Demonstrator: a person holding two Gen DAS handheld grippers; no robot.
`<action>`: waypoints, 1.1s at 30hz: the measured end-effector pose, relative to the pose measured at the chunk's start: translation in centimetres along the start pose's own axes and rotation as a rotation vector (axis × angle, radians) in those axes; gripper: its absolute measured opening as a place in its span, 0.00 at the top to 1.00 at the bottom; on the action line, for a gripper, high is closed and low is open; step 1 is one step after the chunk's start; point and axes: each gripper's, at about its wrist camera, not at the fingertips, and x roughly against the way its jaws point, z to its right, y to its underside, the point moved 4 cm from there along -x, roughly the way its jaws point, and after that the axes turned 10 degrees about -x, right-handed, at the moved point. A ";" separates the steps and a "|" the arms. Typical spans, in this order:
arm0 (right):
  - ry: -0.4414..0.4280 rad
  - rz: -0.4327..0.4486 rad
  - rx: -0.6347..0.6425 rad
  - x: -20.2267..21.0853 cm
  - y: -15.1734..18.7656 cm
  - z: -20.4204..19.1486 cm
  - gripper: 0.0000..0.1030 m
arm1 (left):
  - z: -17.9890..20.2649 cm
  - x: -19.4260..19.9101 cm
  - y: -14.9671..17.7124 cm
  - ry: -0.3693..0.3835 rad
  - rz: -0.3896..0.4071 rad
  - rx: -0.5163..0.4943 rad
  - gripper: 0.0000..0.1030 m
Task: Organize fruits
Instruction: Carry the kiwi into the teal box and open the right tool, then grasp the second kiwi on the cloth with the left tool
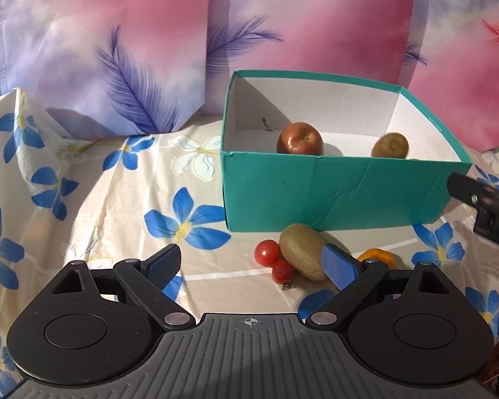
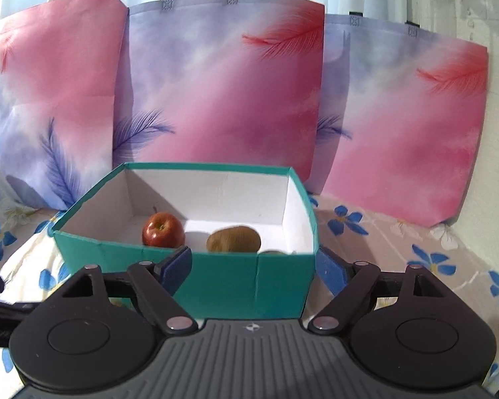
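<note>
While both tools gape empty, teal box (image 2: 223, 286) with 1 apple (image 2: 163, 229), 1 kiwi (image 2: 233, 240).

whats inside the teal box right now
Inside the teal box sit a red apple and a kiwi. The front wall hides the floor nearest it, so anything low there cannot be seen.

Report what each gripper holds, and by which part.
Nothing is held. The left gripper is open near the kiwi on the cloth; the right gripper is open at the box.
</note>
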 end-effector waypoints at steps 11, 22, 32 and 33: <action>0.049 -0.015 -0.023 3.2 2.0 2.0 0.15 | 3.0 -2.4 -0.2 0.058 0.011 -0.074 0.14; 0.056 -0.029 -0.016 3.7 2.8 2.1 0.15 | 2.7 -4.7 -0.2 0.072 -0.030 -0.040 0.22; 0.047 -0.041 -0.003 3.5 3.1 1.5 0.15 | 3.8 -6.5 -0.3 0.077 -0.060 -0.073 0.24; 0.045 -0.044 0.000 3.5 3.1 1.4 0.15 | 4.0 -6.8 -0.3 0.081 -0.065 -0.075 0.24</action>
